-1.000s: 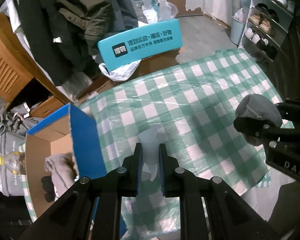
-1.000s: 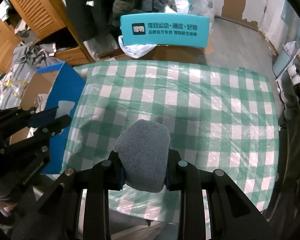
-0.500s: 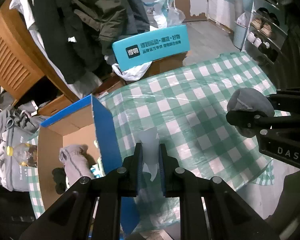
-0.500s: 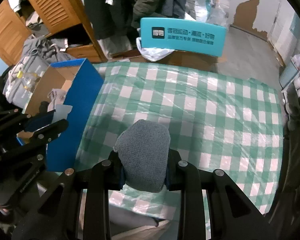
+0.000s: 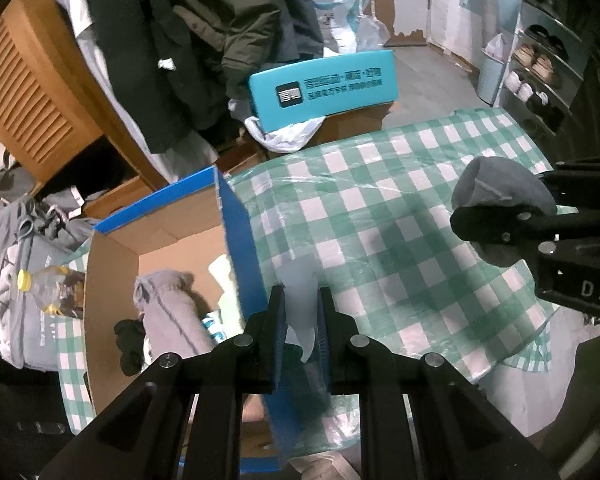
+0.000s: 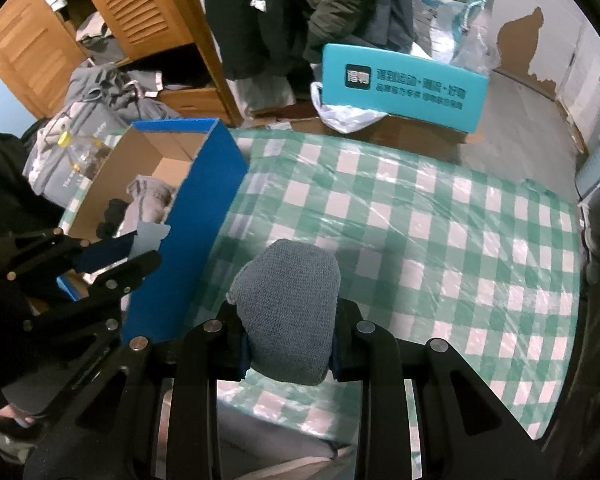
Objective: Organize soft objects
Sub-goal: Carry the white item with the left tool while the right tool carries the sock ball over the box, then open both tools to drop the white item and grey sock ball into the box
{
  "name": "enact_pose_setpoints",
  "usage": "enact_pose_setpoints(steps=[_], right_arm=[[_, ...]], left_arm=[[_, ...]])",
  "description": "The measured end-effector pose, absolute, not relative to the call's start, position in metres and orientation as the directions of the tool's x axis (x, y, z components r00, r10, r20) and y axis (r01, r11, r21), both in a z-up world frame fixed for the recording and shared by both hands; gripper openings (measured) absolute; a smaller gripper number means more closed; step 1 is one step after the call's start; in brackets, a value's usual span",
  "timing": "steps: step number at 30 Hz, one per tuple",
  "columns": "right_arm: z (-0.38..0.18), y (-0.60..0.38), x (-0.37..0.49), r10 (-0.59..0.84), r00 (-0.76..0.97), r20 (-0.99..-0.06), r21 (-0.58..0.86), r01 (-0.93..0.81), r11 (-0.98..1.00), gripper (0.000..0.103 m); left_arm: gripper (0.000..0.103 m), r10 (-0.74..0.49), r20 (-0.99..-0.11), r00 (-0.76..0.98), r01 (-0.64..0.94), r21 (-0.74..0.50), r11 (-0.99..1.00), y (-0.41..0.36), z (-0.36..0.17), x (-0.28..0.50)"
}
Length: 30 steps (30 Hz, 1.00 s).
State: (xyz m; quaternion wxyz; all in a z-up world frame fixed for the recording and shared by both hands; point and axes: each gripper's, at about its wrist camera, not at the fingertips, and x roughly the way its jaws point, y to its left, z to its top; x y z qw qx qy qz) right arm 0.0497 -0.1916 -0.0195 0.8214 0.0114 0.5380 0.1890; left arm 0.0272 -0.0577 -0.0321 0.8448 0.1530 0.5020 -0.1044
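So the 2 soft things are both up in the air right now. The grey knit bundle [image 6: 288, 312], looks like a rolled sock or a small beanie, is squeezed between the jaws of the right gripper [image 6: 287, 344], bulging out above them, held over the near edge of the table with the green checked cloth [image 6: 440, 216]. The other one is a thin pale bit of fabric [image 5: 300, 312], hard to say what exactly, pinched flat in the left gripper [image 5: 301, 330], whose jaws are closed down about as narrow as they go on it.

The left one hangs right over the blue wall of the cardboard box [image 5: 240, 240], which sits just beside the table's left edge. My guess is that's the drop spot, since there's already a greyish sock or glove [image 5: 172, 312] and something black [image 5: 130, 340] lying in it. So it reads as carrying both pieces to the box in 1 trip, left goes first, right is further off over the cloth.

The tabletop itself looks cleared off. Around it there's a teal shoebox [image 6: 404, 84], hanging coats [image 5: 220, 20] and a wooden louvred cabinet [image 6: 140, 4].
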Motion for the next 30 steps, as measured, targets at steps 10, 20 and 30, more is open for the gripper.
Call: enact_pose_setpoints(steps=[10, 20, 30], right_arm=[[-0.016, -0.157, 0.056, 0.351, 0.336, -0.874, 0.235, -0.340, 0.910, 0.026], [-0.014, -0.116, 0.062, 0.373, 0.316, -0.872, 0.240, -0.388, 0.890, 0.026], [-0.014, -0.065, 0.068, 0.389, 0.282, -0.877, 0.236, -0.451, 0.861, 0.026]], left_arm=[[0.015, -0.019, -0.875, 0.483, 0.288, 0.138, 0.948, -0.026, -0.027, 0.027], [0.015, -0.005, -0.878, 0.479, 0.222, 0.115, 0.968, 0.017, -0.030, 0.030], [0.016, 0.023, -0.889, 0.457, 0.144, 0.099, 0.985, 0.067, -0.043, 0.031]])
